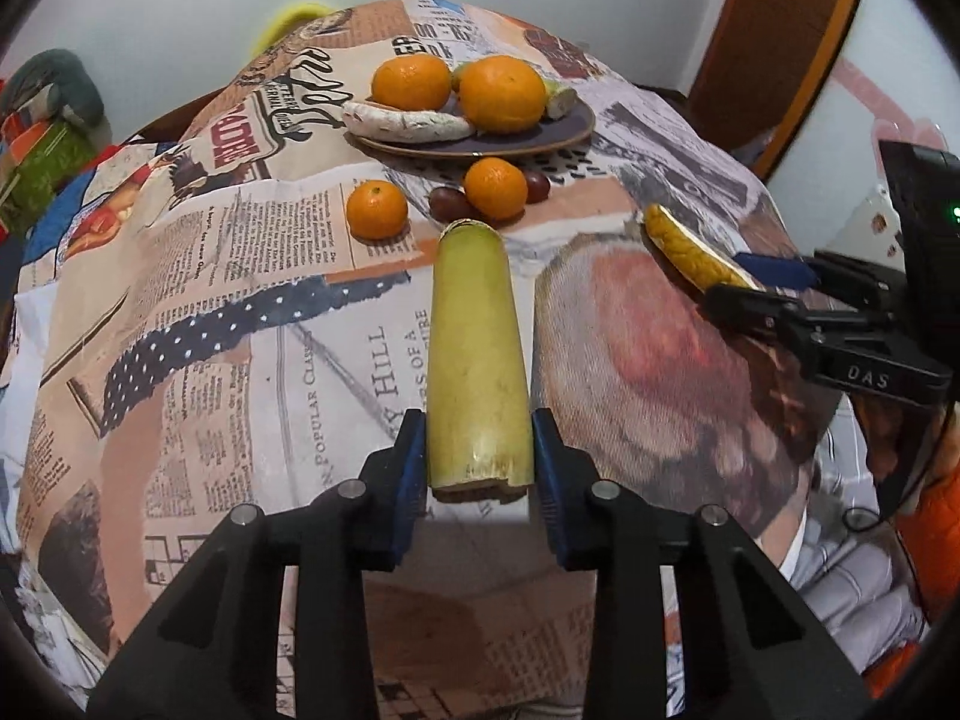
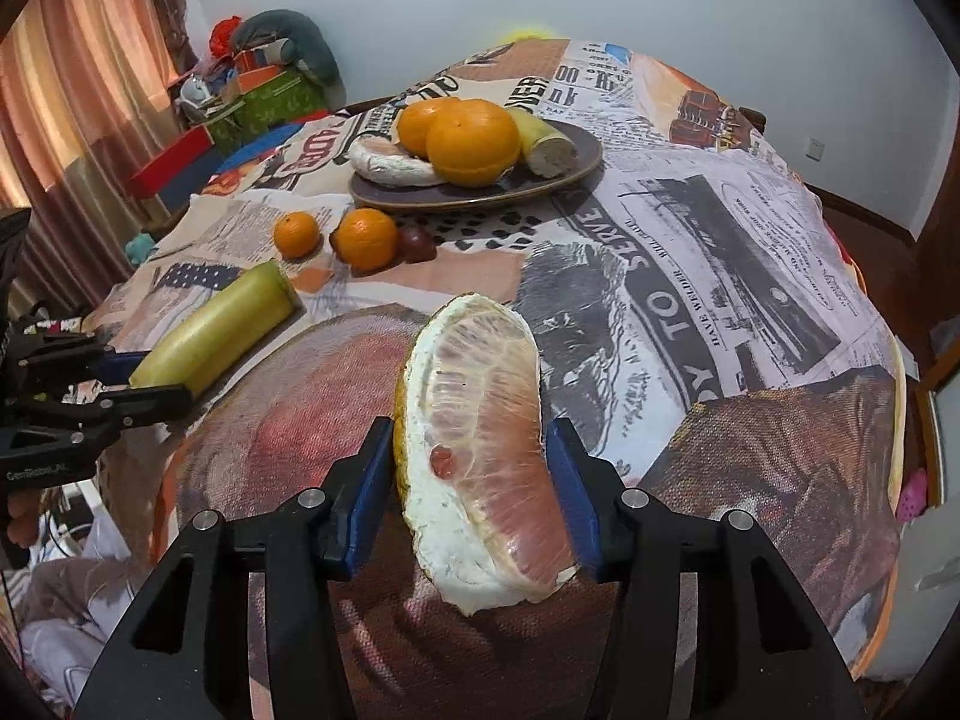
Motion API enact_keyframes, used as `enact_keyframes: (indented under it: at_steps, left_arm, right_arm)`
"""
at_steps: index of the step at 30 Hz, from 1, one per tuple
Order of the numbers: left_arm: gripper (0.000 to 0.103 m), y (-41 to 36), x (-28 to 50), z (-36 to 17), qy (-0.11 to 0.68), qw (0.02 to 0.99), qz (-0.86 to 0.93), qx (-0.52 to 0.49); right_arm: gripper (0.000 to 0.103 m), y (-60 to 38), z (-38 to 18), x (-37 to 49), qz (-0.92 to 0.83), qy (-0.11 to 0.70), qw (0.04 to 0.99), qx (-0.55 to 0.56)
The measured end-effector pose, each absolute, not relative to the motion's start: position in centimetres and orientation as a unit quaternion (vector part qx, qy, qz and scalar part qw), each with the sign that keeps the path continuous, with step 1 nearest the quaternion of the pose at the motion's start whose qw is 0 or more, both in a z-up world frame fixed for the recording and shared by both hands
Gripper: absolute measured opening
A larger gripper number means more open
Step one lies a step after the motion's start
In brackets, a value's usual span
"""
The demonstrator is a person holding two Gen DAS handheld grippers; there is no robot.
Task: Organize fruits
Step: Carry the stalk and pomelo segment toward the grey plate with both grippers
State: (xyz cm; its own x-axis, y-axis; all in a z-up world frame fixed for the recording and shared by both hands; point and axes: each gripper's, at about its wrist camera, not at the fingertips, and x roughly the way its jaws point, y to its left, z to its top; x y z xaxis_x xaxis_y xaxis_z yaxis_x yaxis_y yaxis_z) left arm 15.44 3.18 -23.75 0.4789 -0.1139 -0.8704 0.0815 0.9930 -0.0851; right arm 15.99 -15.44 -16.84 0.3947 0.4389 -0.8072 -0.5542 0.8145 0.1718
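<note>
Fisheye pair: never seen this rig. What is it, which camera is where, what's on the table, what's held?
No robot arm here: a person holds a two-finger gripper in each hand, and each carries a fisheye camera looking along its fingers.

Left wrist view: the left gripper is shut on a pale green stalk piece. The right gripper shows at the right edge.

Right wrist view: the right gripper is shut on a pomelo wedge.

The table wears a newspaper-print cloth. At the back, a dark plate holds two oranges and other produce. In front of it lie two tangerines and dark grapes.
</note>
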Motion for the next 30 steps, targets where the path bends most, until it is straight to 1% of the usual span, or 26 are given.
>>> enact_keyframes:
  at_steps: [4,9,19,20,22,30]
  left_arm:
    - [0.036,3.4,16.3,-23.6,0.508,0.858,-0.066,-0.027]
    - [0.036,3.4,18.7,-24.3,0.515,0.853,-0.071,-0.039]
    - [0.036,3.3,21.3,-25.0,0.513,0.853,-0.083,-0.043]
    - [0.036,3.4,21.4,-25.0,0.512,0.854,-0.083,-0.044]
    - [0.035,3.6,21.3,-24.9,0.510,0.854,-0.085,-0.050]
    - [0.034,3.5,19.9,-22.8,0.480,0.872,-0.080,-0.044]
  right_arm:
    - [0.050,-15.6,-16.7,16.4,0.301,0.465,0.831,-0.046]
    - [0.056,-15.6,-16.8,17.3,0.301,0.474,0.827,-0.033]
    - [0.057,-14.5,-17.3,17.9,0.294,0.470,0.831,-0.045]
    - [0.057,-14.5,-17.3,18.0,0.294,0.471,0.831,-0.043]
    - [0.050,-14.5,-17.2,18.0,0.297,0.469,0.831,-0.040]
    - [0.048,-14.0,-16.6,17.5,0.298,0.460,0.835,-0.052]
